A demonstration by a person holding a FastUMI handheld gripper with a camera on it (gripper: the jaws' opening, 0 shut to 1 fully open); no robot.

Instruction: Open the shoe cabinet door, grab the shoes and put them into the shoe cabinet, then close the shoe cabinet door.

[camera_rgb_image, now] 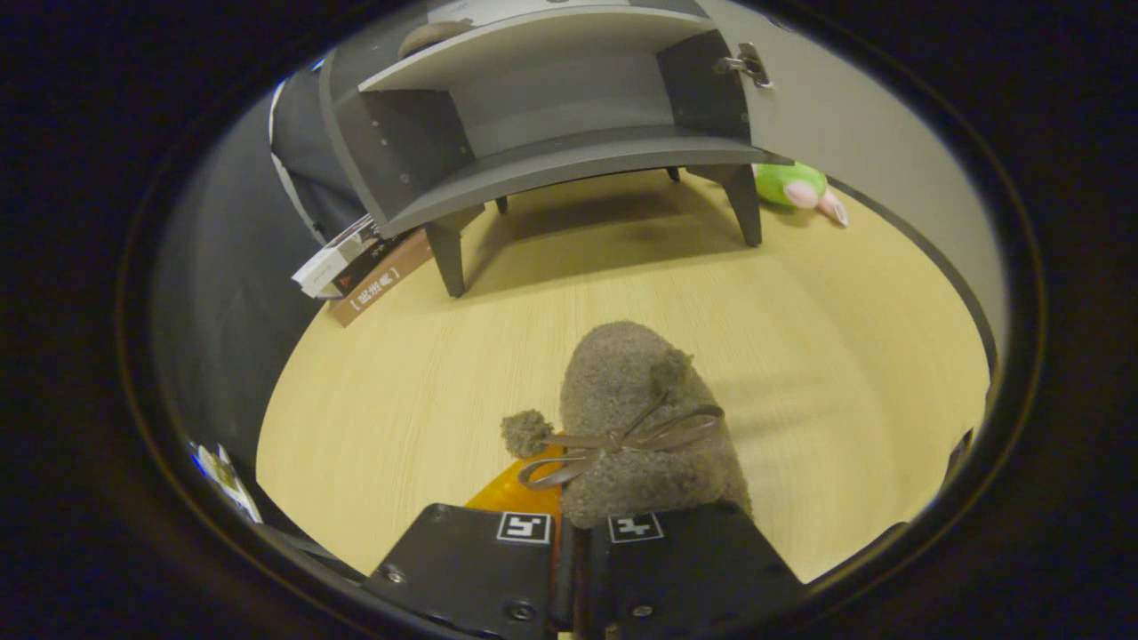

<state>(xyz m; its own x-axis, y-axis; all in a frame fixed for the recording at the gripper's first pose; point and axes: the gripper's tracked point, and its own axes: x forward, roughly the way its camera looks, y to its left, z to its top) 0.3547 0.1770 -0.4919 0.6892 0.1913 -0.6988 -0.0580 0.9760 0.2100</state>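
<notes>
Gripper [582, 533]: fingers drawn close together at the heel end of the shoe, only a thin gap between them; they appear to pinch its rear edge, so I judge it held.
Cabinet [551, 116]: grey, on short legs, well beyond the fingers; door already swung open to the right, its hinge [745, 64] showing at the top; lower shelf bare, and a brownish shape on the upper shelf may be another shoe, too cut off to be sure.
Floor [800, 338]: pale wood, running from the fingers up to the cabinet legs.
Shoe [636, 418]: fuzzy grey-brown slipper with a ribbon bow and two pompoms, starting right at the fingertips and reaching forward.
Key relation: shoe's long axis runs straight ahead along the fingers, toe pointing at the cabinet opening, which lies ahead and slightly left; the shelf sits higher than the toe.
Books [360, 267]: small stack leaning by the cabinet's left front leg.
Plush toy [796, 187]: green and pink, on the floor behind the right leg.
Orange piece [520, 489]: flat, under the shoe's left side, unclear what it is.
Stage: door step done; shoe in transit, placing and closing left.
Next move, likely: lift and carry forward, toe first, onto the lower shelf.
</notes>
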